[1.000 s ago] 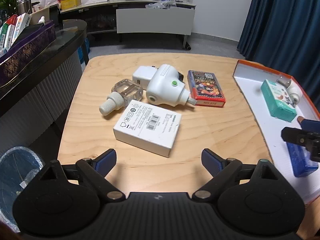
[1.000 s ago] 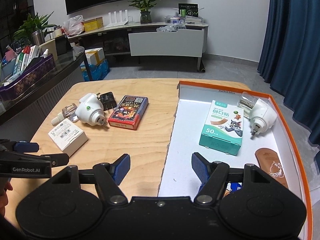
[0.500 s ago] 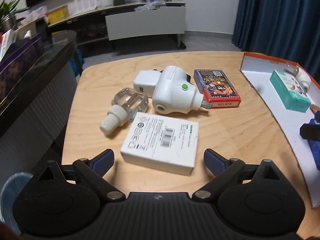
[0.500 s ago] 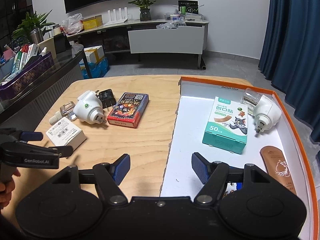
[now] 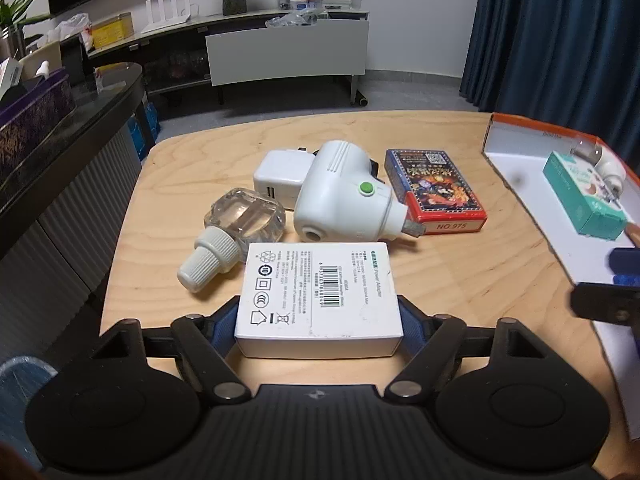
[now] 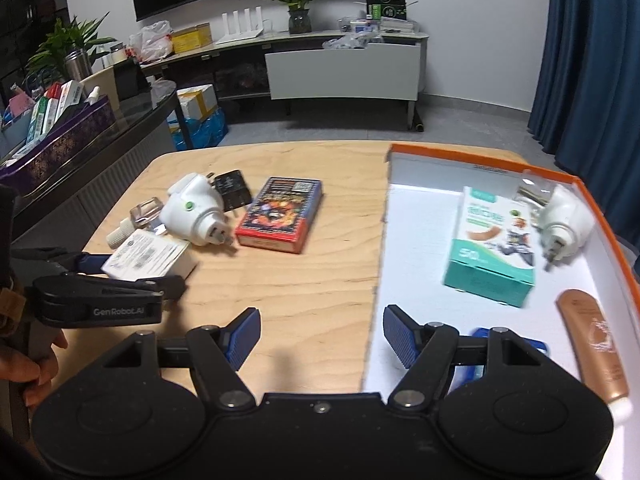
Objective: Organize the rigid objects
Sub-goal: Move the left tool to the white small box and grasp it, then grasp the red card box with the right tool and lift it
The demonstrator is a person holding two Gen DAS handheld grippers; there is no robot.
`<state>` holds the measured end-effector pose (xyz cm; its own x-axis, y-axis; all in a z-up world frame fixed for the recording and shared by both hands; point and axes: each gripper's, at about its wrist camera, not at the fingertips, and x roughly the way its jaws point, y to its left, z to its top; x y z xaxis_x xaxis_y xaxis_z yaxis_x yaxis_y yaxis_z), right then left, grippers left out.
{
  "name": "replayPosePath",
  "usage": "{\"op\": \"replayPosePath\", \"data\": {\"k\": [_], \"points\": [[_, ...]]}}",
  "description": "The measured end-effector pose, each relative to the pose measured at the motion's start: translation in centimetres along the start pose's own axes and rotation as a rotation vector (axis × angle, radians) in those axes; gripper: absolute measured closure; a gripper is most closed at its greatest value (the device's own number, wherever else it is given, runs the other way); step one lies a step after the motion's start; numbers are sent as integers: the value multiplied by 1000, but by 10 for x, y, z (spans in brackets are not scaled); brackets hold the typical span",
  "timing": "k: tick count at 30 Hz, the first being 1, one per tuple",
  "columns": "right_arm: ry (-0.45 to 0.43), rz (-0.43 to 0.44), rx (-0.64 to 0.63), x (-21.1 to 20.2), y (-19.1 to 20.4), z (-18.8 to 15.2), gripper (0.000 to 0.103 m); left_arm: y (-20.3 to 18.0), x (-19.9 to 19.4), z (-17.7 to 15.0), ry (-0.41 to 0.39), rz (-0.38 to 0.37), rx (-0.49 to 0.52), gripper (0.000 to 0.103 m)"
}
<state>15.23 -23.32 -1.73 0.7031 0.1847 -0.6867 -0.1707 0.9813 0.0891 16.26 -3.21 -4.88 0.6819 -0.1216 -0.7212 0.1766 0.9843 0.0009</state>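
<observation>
**Inspector A:** State of the left gripper point(image 5: 318, 320)?

**Inspector B:** Its jaws are closing, with the white adapter box point(image 5: 318, 294) between them. The blue pads sit against both short sides of the box, so it is grasped. The box lies flat near the desk's point(image 5: 480, 272) near edge, barcode label up.

**Inspector A:** And the right gripper point(image 6: 318, 338)?

**Inspector B:** Released. Nothing lies between its fingers; it hangs over the seam where the desk meets the orange-rimmed tray point(image 6: 416, 240).

**Inspector A:** Remaining items?

**Inspector B:** Just behind the box: a clear bottle with a ribbed cap point(image 5: 234, 236), a white plug-in device point(image 5: 340, 200) and a red-edged card pack point(image 5: 436, 192). The tray, at the desk's right edge, holds a teal carton point(image 6: 490, 248), a second white device point(image 6: 564, 220) and a brown tube point(image 6: 596, 348).
</observation>
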Motion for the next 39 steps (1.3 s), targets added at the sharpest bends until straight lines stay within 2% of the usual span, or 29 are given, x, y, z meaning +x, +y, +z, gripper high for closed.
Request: {"op": "replayPosePath", "data": {"k": [11,16,22,24,31,39], "points": [[23,52,124,65,4,63,22,-4,-28,-4,-67,17,-81,24],[66,21,98,101,17,77,22,-4,-32,-4,-78,14,-107,24],[88,-12,42,124,33,81,20,2,-28,-4,-83,14,-135,24],[79,-47,-1,128,39,81,26,3,-27,-3,-81,15,-146,24],[45,-38,3,107,31,72,31,0,-34,0,-99,31,-172,24],[-71,-31,0,23,3,51,32,-30,-56,6,-130,16,-154,24]]}}
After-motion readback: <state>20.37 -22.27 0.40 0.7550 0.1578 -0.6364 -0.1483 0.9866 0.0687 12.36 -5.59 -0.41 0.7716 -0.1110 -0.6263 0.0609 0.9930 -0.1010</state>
